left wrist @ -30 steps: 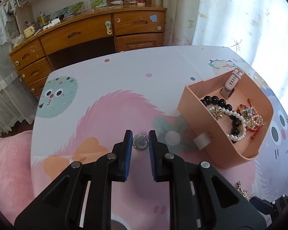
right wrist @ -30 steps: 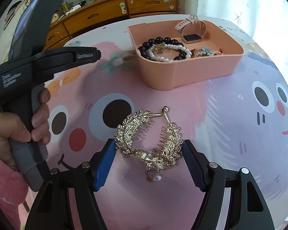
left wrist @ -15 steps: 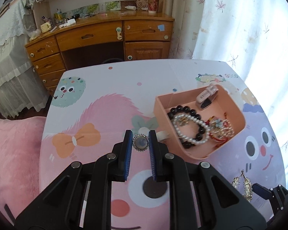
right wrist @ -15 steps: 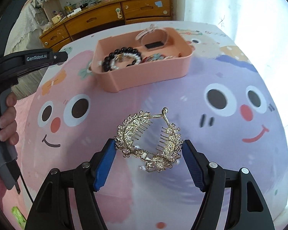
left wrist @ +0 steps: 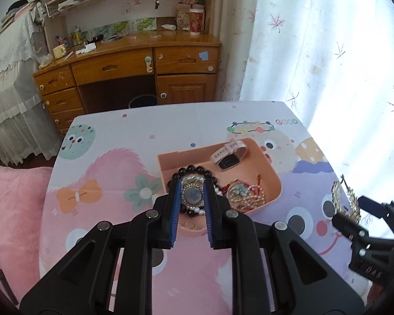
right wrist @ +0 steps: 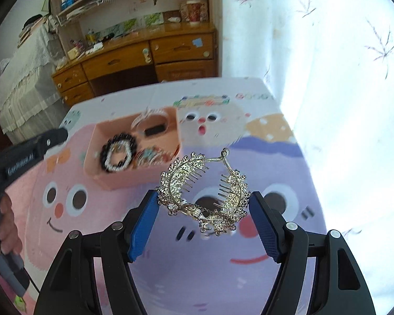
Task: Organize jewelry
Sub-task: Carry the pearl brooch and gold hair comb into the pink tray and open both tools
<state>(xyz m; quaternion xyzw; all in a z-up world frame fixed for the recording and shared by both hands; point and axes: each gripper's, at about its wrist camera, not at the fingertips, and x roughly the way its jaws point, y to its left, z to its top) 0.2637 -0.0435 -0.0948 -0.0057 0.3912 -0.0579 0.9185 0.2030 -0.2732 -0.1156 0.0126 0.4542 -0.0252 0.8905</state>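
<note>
My left gripper [left wrist: 192,187] is shut on a silver ring with a round pale stone [left wrist: 193,195] and holds it above the near end of the pink tray [left wrist: 271,169]. The tray holds a black bead bracelet [left wrist: 190,170], a pearl bracelet, red and gold pieces [left wrist: 245,193] and a white watch [left wrist: 229,155]. My right gripper [right wrist: 205,202] is shut on a gold jewelled hair claw [right wrist: 205,191] and holds it in the air to the right of the tray [right wrist: 144,176].
The table [left wrist: 105,162] has a pink and purple cartoon cover. A wooden desk with drawers [left wrist: 128,68] stands beyond the far edge. A white curtain [left wrist: 328,65] hangs at the right. A pink cushion [left wrist: 10,210] lies at the left.
Both grippers have risen and the table looks farther away. My left gripper has moved with the ring over the tray's near end. The right gripper still grips the hair claw.
</note>
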